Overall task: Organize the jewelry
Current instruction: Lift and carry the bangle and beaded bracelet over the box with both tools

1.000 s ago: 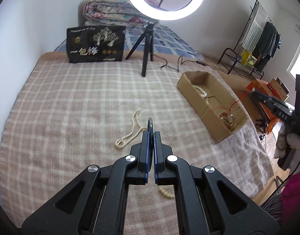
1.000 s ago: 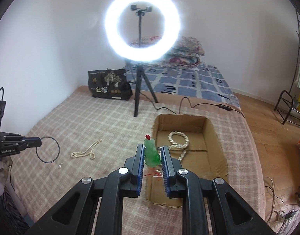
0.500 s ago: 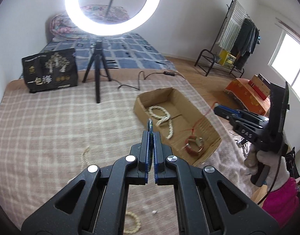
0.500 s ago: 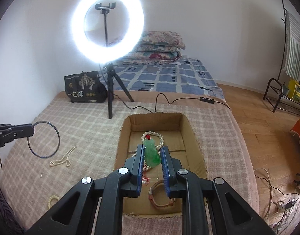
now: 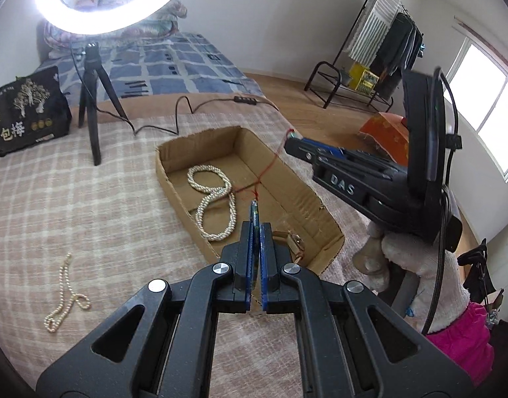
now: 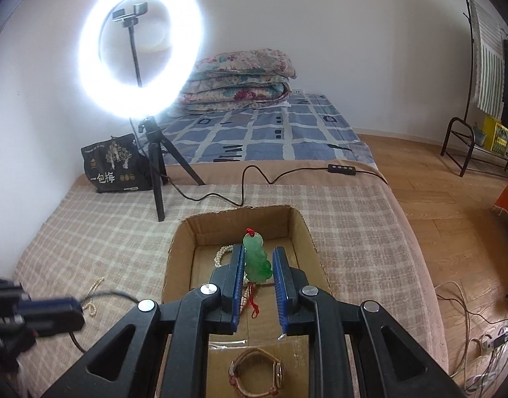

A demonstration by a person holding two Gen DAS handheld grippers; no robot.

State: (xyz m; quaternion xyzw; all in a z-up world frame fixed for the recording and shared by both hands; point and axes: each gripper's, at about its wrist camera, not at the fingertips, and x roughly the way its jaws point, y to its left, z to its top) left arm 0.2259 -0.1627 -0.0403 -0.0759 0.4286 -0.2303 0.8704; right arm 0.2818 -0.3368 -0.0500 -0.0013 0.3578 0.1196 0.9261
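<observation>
My right gripper (image 6: 258, 260) is shut on a green jade pendant (image 6: 257, 260) with a red cord, held above the open cardboard box (image 6: 177, 252). The box holds a twisted pearl necklace (image 5: 214, 195) and a watch (image 6: 257, 376). My left gripper (image 5: 256, 229) is shut on a thin dark ring seen edge-on (image 5: 254, 210), held over the box's near end (image 5: 323, 205). The ring also shows, blurred, in the right wrist view (image 6: 98, 298). The right gripper (image 5: 297, 144) shows in the left wrist view over the box's right wall, its red cord trailing into the box.
A loose pearl strand (image 5: 65, 293) lies on the checked blanket (image 5: 88, 219) left of the box. A ring light on a tripod (image 6: 154, 172), its cable (image 6: 240, 185) and a black bag (image 6: 116, 165) stand behind the box. The bed edge and wooden floor (image 6: 452, 215) lie to the right.
Both grippers have moved toward the box. The left one swung right with the ring and is over the box's near end. The right one carried the pendant forward over the box.
</observation>
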